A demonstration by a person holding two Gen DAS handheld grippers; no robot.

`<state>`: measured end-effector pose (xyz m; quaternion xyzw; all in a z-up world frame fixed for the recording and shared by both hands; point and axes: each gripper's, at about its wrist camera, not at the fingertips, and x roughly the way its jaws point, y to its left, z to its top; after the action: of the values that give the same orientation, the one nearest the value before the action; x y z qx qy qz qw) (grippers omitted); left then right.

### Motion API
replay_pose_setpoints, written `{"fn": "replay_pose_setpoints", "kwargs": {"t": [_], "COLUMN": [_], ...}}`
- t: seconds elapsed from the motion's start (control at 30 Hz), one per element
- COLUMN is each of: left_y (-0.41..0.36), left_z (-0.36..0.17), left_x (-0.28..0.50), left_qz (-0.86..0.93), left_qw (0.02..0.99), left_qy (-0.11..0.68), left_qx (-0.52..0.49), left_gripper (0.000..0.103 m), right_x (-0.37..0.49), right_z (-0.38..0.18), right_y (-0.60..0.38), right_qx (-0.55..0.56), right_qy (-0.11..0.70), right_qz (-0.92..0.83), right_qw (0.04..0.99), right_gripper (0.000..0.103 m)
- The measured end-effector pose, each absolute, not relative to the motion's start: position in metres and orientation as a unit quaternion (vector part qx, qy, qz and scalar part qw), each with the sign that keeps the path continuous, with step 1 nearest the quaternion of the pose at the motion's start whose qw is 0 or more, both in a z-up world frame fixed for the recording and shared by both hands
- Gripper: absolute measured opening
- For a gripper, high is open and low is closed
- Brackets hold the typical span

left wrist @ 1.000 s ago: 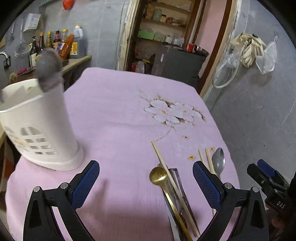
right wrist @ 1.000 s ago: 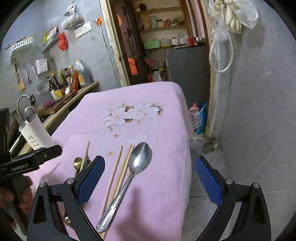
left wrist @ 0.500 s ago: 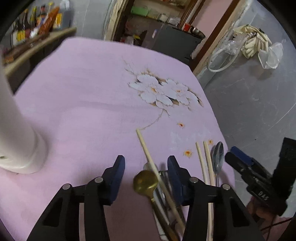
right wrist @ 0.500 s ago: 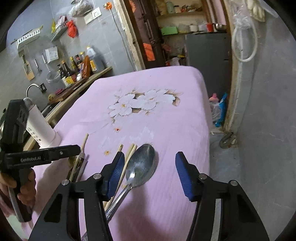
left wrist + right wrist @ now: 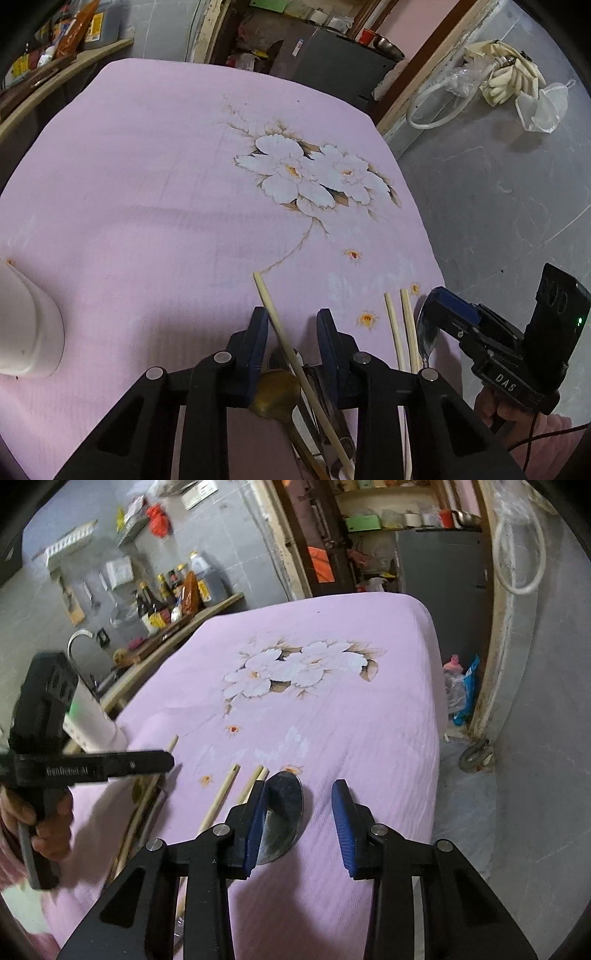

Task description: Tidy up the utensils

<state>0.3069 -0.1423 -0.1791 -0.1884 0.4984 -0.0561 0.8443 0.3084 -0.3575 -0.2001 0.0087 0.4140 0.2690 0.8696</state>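
1. white utensil holder (image 5: 26, 336) stands on the pink floral tablecloth (image 5: 147, 192) at the far left, well apart from the loose utensils.
2. left gripper (image 5: 291, 325): jaws closing, not yet clamped. a single wooden chopstick (image 5: 273, 310) runs up between the blue pads; the gold spoon (image 5: 275, 393) bowl lies just below them, beside dark-handled cutlery i cannot identify. pads show no contact with either.
3. a pair of chopsticks (image 5: 400, 328) lies side by side on the cloth, between the two grippers.
4. right gripper (image 5: 299, 812): jaws closing, not yet clamped. the steel spoon (image 5: 282, 812) bowl rests on the cloth between the pads, close against the left pad, clear of the right pad.
5. a hand (image 5: 51, 823) grips the left tool's handle.
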Motion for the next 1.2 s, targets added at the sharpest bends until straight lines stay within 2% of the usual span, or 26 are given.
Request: {"fn": "replay_pose_setpoints", "kwargs": {"t": [0.1, 0.2, 0.23, 0.4, 0.73, 1.2], "left_y": [-0.144, -0.146, -0.145, -0.141, -0.129, -0.073], "left_z": [-0.179, -0.179, -0.179, -0.178, -0.129, -0.037], "left_x": [0.309, 0.311, 0.311, 0.314, 0.273, 0.202], "left_qz": [-0.047, -0.027, -0.024, -0.025, -0.055, -0.02], "left_qw": [0.842, 0.842, 0.842, 0.832, 0.863, 0.92], "left_qy": [0.504, 0.512, 0.514, 0.524, 0.462, 0.346], "left_qx": [-0.186, -0.165, -0.164, -0.178, -0.197, -0.185], "left_gripper": [0.024, 0.012, 0.01, 0.006, 0.005, 0.005], "right_x": [0.307, 0.307, 0.307, 0.306, 0.265, 0.198], "right_z": [-0.198, -0.195, -0.194, -0.187, -0.14, -0.039], "right_y": [-0.353, -0.35, -0.35, -0.361, -0.372, -0.32], "right_qx": [-0.009, -0.02, -0.02, 0.022, 0.064, 0.063], "right_qy": [0.416, 0.42, 0.421, 0.425, 0.383, 0.254], "right_qz": [0.273, 0.278, 0.279, 0.285, 0.24, 0.169], "right_qw": [0.868, 0.864, 0.863, 0.859, 0.89, 0.95], "right_gripper": [0.029, 0.016, 0.015, 0.005, 0.002, 0.002]}}
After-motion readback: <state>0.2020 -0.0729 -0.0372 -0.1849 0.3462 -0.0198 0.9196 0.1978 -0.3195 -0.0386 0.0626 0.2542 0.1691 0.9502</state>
